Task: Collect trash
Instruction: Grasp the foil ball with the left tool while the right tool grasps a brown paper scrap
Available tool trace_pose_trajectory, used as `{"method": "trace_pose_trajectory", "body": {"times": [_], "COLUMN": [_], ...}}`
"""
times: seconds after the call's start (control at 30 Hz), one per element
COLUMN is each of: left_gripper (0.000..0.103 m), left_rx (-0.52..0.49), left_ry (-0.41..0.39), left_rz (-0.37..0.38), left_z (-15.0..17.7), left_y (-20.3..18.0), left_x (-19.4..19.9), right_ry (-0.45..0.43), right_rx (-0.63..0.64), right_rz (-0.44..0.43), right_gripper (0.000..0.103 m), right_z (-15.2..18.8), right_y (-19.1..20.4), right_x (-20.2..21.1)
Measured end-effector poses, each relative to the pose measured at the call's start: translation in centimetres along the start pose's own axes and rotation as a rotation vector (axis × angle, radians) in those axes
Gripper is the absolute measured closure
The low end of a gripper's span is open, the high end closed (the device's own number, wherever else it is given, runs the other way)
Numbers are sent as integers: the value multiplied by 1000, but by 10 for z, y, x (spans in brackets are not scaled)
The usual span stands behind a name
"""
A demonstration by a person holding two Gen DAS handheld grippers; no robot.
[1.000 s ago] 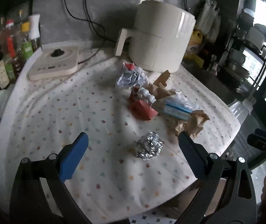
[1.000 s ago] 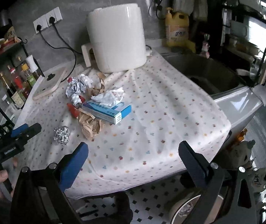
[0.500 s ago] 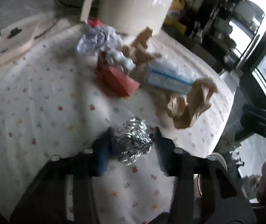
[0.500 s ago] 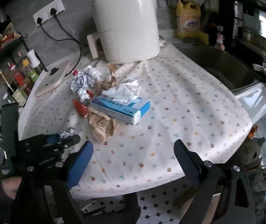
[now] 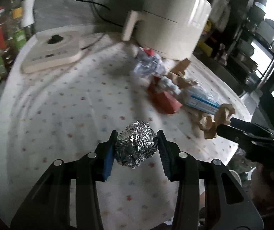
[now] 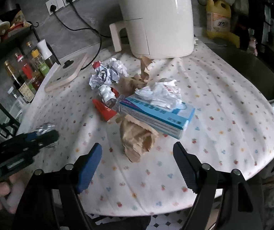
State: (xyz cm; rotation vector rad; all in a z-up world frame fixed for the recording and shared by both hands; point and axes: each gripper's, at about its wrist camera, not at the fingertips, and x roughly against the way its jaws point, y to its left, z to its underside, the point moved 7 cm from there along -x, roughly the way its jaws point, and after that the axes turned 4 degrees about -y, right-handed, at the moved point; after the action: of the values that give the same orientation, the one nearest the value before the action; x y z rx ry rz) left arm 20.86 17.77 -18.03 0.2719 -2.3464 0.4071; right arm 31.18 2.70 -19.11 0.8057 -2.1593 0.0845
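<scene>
- Daylight comes in from the window (image 5: 267, 19) on the right of the left wrist view, blown out to near white there.
- The left wrist shot is motion-blurred: bottles (image 5: 0, 44) and the dotted cloth (image 5: 60, 103) smear, while the foil ball (image 5: 136, 143) stays fairly crisp and glints.
- The right wrist view is sharper, apart from the blurred left hand-held gripper (image 6: 40, 138) at the tabletop's left edge.
- The white appliance (image 5: 171, 23) throws a soft shadow on the wall behind it.
- Heavy fisheye bending, with dark vignette in all the corners.
</scene>
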Motion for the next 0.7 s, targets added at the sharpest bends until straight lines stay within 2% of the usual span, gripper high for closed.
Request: {"method": "trace_pose_trajectory", "body": {"times": [0.03,0.13,0.27,0.5,0.7], "left_gripper": [61,61,61,61,61], "left_rx": [5,23,31,34,12], "left_ry": [-3,-20,-45,-101,-118], "left_rz": [-7,-27,-33,-3,35], "left_z": [1,3,0,-9,-9], "left_y": [3,11,11,-4,-27], "left_x": [3,12,22,39,47], "right_ry": [1,37,10,-26,-59], "right_rx": [5,2,47,89,103], "right_rz": [-9,-63,-111,-173,-165], "right_gripper": [38,89,91,91,91], "right_z": [-1,-1,-6,-13,-7], "right_y": [3,10,20,33,27], "right_x": [-3,-10,1,35,70]}}
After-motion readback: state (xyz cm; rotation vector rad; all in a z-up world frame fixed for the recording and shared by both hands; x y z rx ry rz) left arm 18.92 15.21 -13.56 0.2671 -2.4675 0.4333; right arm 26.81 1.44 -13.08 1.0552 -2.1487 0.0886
